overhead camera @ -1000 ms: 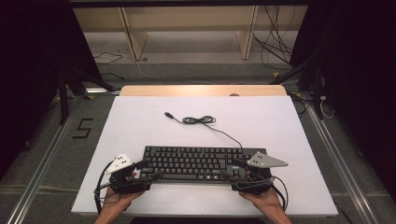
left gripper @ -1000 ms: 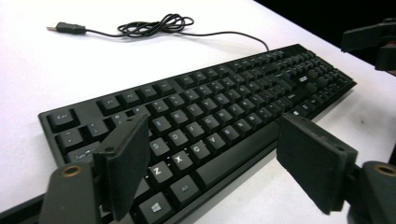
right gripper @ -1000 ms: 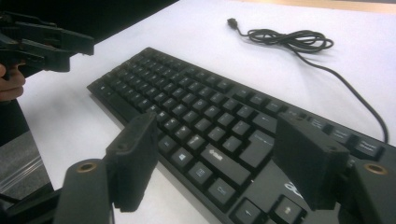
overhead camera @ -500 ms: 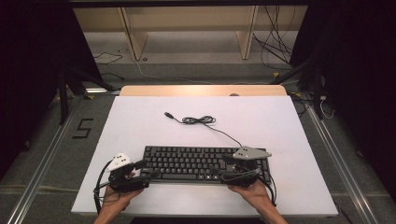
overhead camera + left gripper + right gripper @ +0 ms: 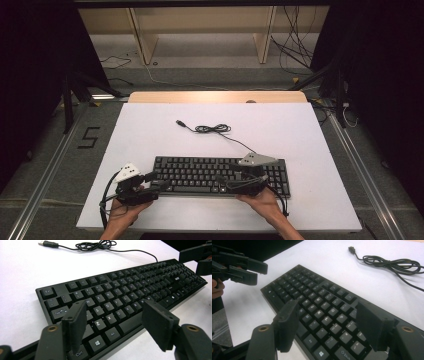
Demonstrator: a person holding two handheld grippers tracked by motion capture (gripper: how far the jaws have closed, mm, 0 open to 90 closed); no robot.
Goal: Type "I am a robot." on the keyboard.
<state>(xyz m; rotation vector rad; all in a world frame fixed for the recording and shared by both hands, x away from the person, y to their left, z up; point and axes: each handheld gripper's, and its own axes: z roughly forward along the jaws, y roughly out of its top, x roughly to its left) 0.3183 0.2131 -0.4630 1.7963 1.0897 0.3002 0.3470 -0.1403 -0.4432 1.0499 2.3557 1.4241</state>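
A black keyboard (image 5: 200, 172) lies flat near the front of the white table; its cable (image 5: 212, 129) coils behind it and ends in a loose USB plug (image 5: 180, 122). My left gripper (image 5: 157, 181) is at the keyboard's front left corner. In the left gripper view its jaws (image 5: 113, 310) straddle that corner above the keys; they have just been closing, and the pads touch nothing. My right gripper (image 5: 225, 181) hovers over the keys right of centre and points left. Its jaws (image 5: 325, 308) are wide and have narrowed slightly, with keys below them.
The white table top (image 5: 300, 130) has bare room behind and on both sides of the keyboard. A wooden strip (image 5: 215, 96) runs along its far edge, with shelf legs and floor cables beyond. A "5" mark (image 5: 89, 137) is on the floor at left.
My right gripper has moved left from the keyboard's right end to over its keys. The left hand has stayed at the left corner, its jaws a little narrower.
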